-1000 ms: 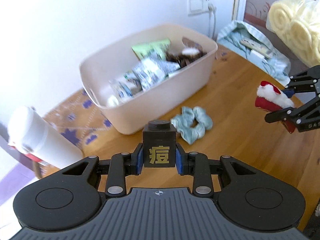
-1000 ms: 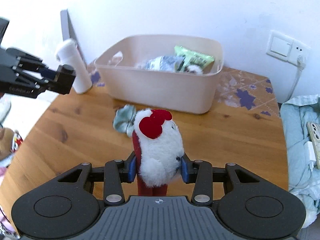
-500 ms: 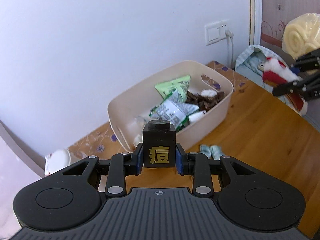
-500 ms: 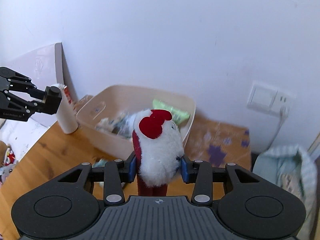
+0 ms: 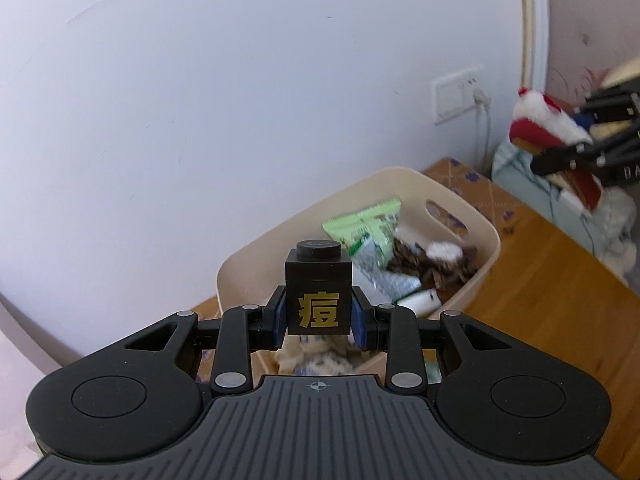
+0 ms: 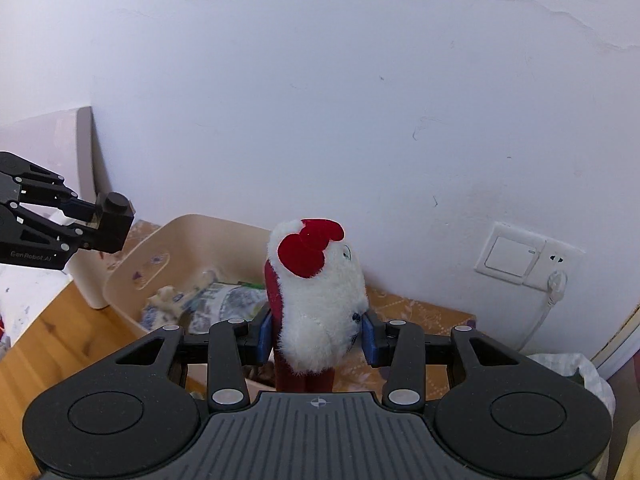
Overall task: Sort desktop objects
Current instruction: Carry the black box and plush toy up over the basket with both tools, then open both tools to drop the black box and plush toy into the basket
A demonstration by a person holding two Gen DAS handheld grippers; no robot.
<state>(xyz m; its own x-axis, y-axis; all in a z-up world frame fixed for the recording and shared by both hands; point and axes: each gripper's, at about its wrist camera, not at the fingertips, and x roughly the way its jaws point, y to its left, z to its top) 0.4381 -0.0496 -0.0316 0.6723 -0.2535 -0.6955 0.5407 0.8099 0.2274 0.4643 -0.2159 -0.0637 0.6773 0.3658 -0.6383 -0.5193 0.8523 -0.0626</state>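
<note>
Step in hand, judged: carry of two sorted items toward beige bin; both raised above wooden table, neither yet released.

Left gripper: closed to a narrow gap on black cube bearing gold character and round stud on top; blue pads flat against both side faces. Held over near end of bin.

Right gripper: partly closed on white plush toy with red comb; pads pressed into fur at either side, dark red base hanging below. Held above bin's rim.

Bin contents: green snack packet, foil packets, brown clutter.

Next move, judged: lower each item past rim, then widen jaws; plush likely to spring and cling, cube to drop clean.
</note>
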